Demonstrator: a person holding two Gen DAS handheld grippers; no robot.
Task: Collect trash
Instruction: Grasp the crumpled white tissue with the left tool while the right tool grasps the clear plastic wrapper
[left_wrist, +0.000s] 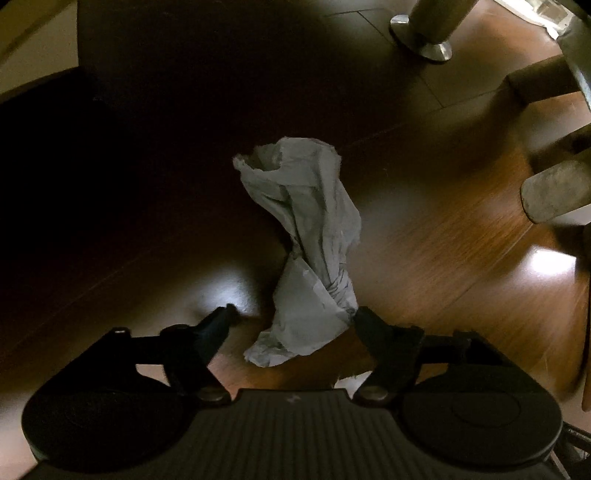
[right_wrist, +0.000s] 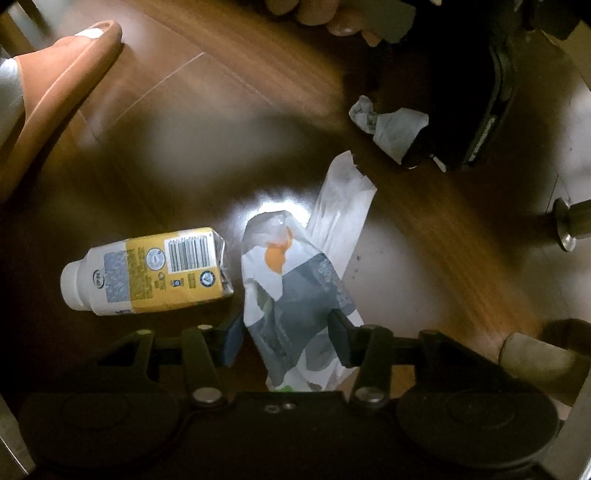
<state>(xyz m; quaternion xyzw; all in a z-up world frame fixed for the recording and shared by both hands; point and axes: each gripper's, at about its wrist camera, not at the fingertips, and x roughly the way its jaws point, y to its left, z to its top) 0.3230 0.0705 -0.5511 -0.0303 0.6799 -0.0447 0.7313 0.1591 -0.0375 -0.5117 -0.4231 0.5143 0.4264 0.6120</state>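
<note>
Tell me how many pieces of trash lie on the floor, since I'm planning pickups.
4: a drink carton at left, a printed wrapper between the right gripper fingers, white paper behind it, and a crumpled tissue farther back. More may be hidden.

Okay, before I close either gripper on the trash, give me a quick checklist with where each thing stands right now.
1. Left gripper open around the tissue: ok, fingers spread with the tissue's lower end between them.
2. Tissue centred in the left gripper: not ok, it sits against the right finger.
3. Right gripper open around the wrapper: ok, the wrapper lies between the fingers.
4. Carton clear of the right gripper: ok, it lies just outside the left finger.
5. Fingers low enough to reach the floor: cannot tell.
6. Paper strip comes up with the wrapper: cannot tell, it lies partly under it.
</note>
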